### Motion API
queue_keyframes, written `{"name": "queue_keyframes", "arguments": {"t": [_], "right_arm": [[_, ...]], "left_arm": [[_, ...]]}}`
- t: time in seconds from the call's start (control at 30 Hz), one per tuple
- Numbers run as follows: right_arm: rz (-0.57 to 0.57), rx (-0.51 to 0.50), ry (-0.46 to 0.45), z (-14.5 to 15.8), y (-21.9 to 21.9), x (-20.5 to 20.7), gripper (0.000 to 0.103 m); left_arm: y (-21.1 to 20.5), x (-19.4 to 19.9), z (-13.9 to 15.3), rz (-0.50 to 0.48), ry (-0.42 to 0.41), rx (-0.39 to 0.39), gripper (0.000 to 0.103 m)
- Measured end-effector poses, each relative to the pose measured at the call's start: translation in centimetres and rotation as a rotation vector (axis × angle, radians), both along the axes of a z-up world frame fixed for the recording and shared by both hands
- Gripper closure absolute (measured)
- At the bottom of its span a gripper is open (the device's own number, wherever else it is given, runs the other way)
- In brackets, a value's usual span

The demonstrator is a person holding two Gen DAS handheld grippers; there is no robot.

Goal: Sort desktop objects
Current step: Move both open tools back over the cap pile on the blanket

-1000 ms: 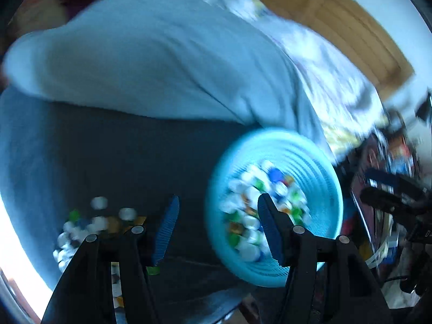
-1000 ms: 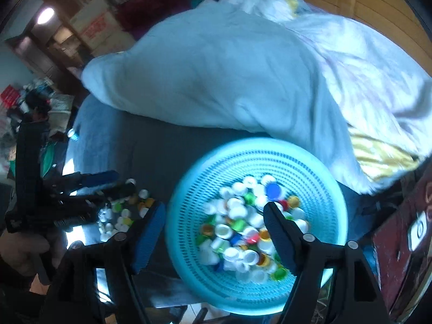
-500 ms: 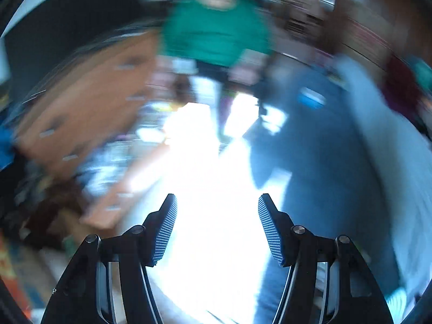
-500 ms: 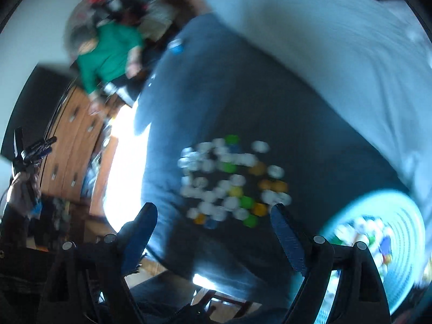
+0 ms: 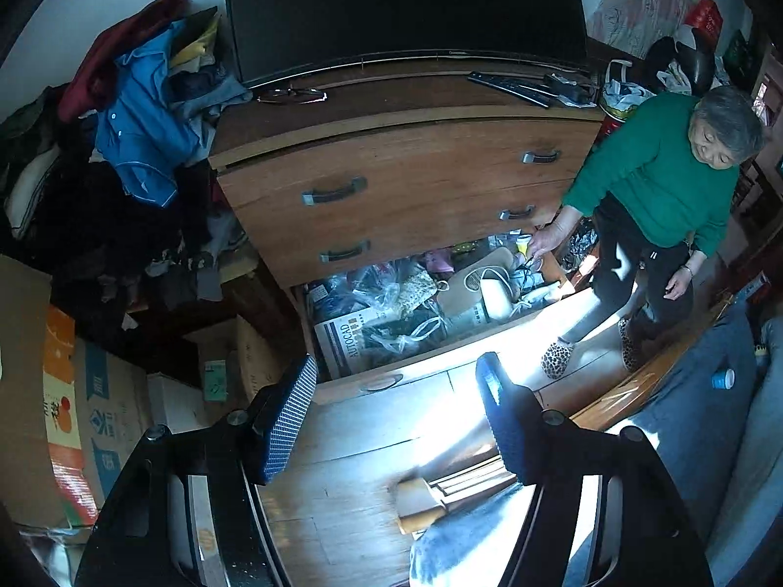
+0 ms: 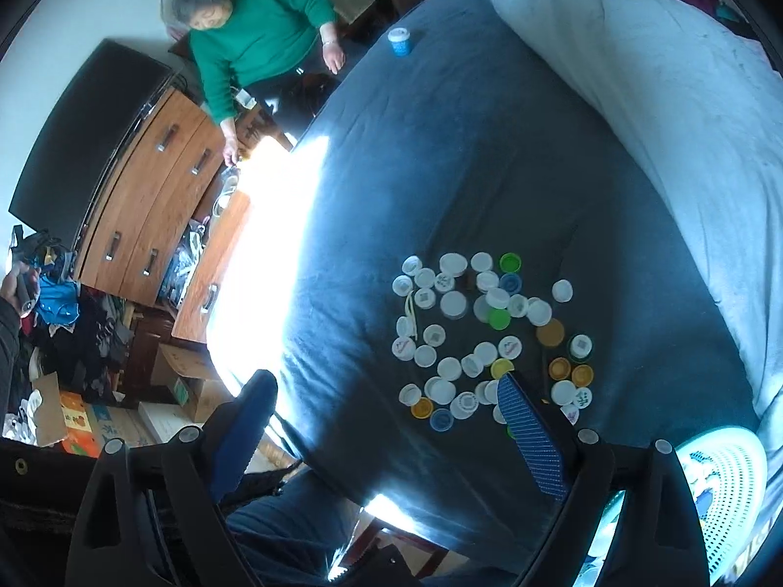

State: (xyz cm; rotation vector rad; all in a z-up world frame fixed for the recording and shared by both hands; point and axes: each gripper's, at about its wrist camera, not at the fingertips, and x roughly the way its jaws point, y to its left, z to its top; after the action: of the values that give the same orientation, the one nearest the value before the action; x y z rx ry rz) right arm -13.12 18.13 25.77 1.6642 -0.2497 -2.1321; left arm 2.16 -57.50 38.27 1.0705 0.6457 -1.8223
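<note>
In the right wrist view a loose cluster of bottle caps [image 6: 482, 337], mostly white with some green, yellow, orange and blue, lies on a dark blue bedcover [image 6: 440, 171]. My right gripper [image 6: 386, 425] is open and empty, near the front edge of the cluster. A light blue perforated basket [image 6: 724, 484] shows at the lower right edge. My left gripper [image 5: 394, 416] is open and empty, pointing away from the bed at a wooden dresser [image 5: 391, 186]; no caps show in that view.
A person in a green sweater [image 5: 656, 181] reaches into the dresser's open bottom drawer [image 5: 416, 303]. A small blue cup [image 6: 400, 41] stands at the bed's far end. A pale quilt [image 6: 660, 98] covers the right side. Cardboard boxes [image 5: 63, 391] and clothes sit left.
Both grippers swung left, away from the basket. The left one turned off the bed to face the dresser. The right one now looks at the caps, with the basket at the edge.
</note>
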Motion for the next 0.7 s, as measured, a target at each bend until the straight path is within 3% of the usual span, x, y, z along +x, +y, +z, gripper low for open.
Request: {"name": "queue_keyframes", "arguments": {"t": [0.5,0.6,0.7], "right_arm": [[-0.056,0.005,-0.015,-0.7,0.7,1.3,0.008],[-0.062,0.007,-0.014,-0.9,0.7,1.6,0.008],[-0.081,0.010,-0.001,-1.3,1.0,2.0,0.008]], "left_arm": [[-2.1,0.3,4.9,0.043,0.028,-0.068,0.041],[-2.1,0.6,5.0,0.050,0.040,-0.074,0.038],[0.5,-0.6,3.2,0.005,-0.010,-0.137,0.037]]}}
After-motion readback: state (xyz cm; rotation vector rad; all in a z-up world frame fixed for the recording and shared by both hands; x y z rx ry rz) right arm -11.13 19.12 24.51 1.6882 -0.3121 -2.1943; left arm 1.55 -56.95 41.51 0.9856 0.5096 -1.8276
